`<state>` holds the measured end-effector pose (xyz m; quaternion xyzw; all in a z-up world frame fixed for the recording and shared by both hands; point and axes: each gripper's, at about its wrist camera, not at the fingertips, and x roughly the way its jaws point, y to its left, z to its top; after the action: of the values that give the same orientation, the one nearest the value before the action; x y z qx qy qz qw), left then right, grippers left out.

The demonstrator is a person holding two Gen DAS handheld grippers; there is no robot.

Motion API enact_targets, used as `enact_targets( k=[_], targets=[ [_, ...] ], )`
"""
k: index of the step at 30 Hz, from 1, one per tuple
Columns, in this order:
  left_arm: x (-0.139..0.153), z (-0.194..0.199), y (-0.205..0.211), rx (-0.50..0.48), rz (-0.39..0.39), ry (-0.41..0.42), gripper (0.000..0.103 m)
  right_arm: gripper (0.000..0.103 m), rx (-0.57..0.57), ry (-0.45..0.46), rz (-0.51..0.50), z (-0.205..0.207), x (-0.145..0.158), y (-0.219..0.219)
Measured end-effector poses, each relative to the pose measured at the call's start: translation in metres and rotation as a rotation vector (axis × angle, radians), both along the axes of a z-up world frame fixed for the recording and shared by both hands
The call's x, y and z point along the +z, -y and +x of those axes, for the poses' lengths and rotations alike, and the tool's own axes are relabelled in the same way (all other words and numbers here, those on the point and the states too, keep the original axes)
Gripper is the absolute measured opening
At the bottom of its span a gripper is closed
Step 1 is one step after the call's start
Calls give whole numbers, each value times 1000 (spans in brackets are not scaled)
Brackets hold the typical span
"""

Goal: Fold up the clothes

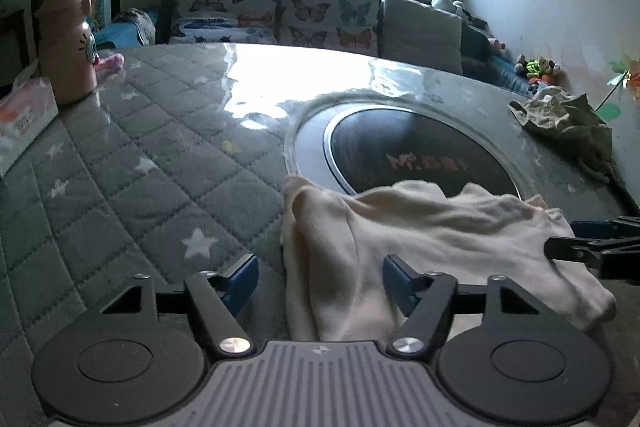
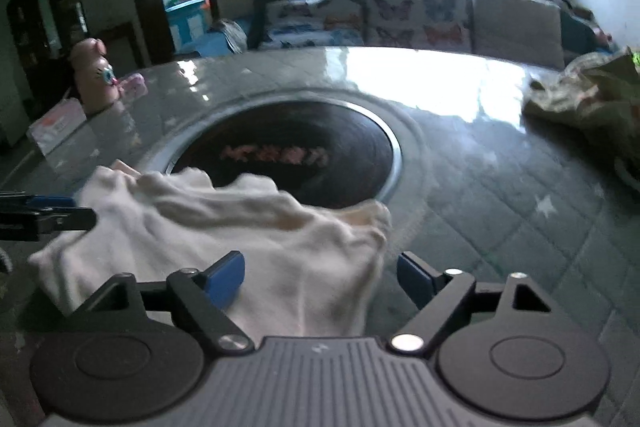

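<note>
A cream-white garment (image 1: 420,235) lies crumpled on the table's near side, partly over the dark round inset (image 1: 420,151). My left gripper (image 1: 320,279) is open, its jaws straddling the garment's left edge. The garment also shows in the right wrist view (image 2: 240,239). My right gripper (image 2: 320,277) is open over the garment's right edge, the cloth lying between its fingers. The right gripper's fingers (image 1: 576,247) enter the left wrist view at the far right, over the cloth. The left gripper's fingers (image 2: 52,215) show at the left edge of the right wrist view.
The table has a grey quilted star cover (image 1: 140,155) under glossy plastic. A pink bottle (image 1: 68,47) and a tissue box (image 1: 24,123) stand at the left. An olive-green garment (image 1: 568,115) lies at the right edge. A sofa with butterfly cushions (image 1: 320,15) is beyond.
</note>
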<state>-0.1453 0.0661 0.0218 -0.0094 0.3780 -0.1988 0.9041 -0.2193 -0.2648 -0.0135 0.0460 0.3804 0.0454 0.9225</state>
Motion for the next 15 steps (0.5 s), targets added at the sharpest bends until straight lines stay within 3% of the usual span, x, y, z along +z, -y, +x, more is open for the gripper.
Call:
enact_targets(
  k=[8, 12, 15],
  targets=[
    [0, -1, 2, -15, -23, -19, 57, 67, 7, -10, 54, -4, -4, 0],
    [1, -2, 1, -20, -29, -26, 54, 54, 18, -9, 75, -5, -3, -1],
    [1, -4, -1, -17, -31, -29, 54, 54, 21, -7, 69, -5, -2, -1]
  ],
)
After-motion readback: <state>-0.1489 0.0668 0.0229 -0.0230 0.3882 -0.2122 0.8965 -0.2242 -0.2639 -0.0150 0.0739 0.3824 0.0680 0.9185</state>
